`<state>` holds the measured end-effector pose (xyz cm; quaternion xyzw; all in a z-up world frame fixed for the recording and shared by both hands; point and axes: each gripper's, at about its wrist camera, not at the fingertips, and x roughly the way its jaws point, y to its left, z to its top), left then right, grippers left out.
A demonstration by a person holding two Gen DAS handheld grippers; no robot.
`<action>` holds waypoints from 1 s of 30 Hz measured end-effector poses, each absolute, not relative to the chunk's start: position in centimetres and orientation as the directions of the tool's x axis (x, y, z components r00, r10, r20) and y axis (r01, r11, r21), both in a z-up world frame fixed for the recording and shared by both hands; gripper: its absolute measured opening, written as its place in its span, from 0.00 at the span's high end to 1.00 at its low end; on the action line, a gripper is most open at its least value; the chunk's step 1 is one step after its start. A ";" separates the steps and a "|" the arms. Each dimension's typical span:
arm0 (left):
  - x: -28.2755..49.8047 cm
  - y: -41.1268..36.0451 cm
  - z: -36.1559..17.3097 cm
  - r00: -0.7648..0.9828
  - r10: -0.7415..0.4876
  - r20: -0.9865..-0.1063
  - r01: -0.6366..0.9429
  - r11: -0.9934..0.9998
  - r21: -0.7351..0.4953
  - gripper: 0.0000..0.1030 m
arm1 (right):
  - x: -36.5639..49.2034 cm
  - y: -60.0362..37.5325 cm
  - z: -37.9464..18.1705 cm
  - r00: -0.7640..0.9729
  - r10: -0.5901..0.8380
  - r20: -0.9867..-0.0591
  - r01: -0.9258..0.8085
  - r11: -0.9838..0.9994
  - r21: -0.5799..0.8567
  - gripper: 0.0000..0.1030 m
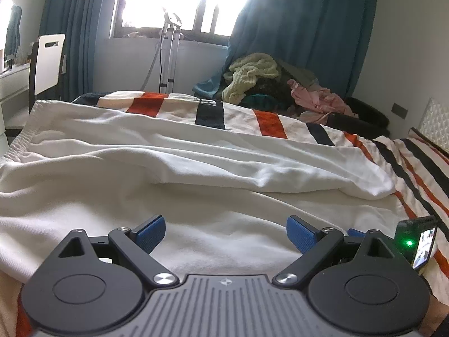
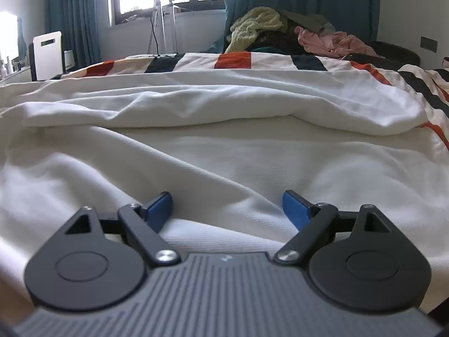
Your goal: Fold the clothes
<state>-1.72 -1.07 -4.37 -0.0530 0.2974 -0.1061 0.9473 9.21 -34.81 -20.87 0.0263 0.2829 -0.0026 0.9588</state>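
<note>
No readable writing or brand anywhere, just a tiny pale emblem on the grey ribbed body behind each set of jaws, too small to make out.

The thing being folded is a big white garment (image 1: 174,151), soft cotton-looking, rumpled, with one thick fold lying across it ahead of both sets of jaws. In the left wrist view an elastic-looking gathered edge shows at its far left. It's spread over a bedspread (image 1: 269,123) striped in orange, black and cream, which peeks out past the garment's far edge and off to the right.

Left gripper (image 1: 226,234): blue pads spread wide, nothing pinched, white cloth right below and between them. Right gripper (image 2: 227,210): same deal, jaws released and wide, hovering low over the cloth with a crease running between them.

Way beyond the jaws there's a clothes pile (image 2: 283,31), yellow knit and pink stuff, against teal curtains (image 1: 306,22).
</note>
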 end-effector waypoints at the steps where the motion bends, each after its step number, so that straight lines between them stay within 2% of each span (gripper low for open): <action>1: -1.7 -1.0 -4.4 0.798 -0.235 -0.555 0.168 0.971 -0.169 0.08 | 9.1 -34.8 -20.9 0.843 0.011 -0.538 0.020 0.998 0.052 0.15; 10: -1.7 -0.8 -4.4 0.796 -0.242 -0.555 0.166 0.969 -0.184 0.08 | 9.1 -36.1 -21.1 0.848 0.061 -0.527 0.013 0.991 0.134 0.15; 19: -1.9 -0.8 -4.3 0.800 -0.241 -0.550 0.164 0.969 -0.186 0.08 | 9.2 -36.1 -21.1 0.847 0.063 -0.528 0.013 0.990 0.139 0.15; 30: -1.7 -1.9 -4.7 0.794 -0.206 -0.571 0.170 0.979 -0.116 0.08 | 9.2 -36.0 -21.1 0.846 0.064 -0.529 0.014 0.990 0.142 0.15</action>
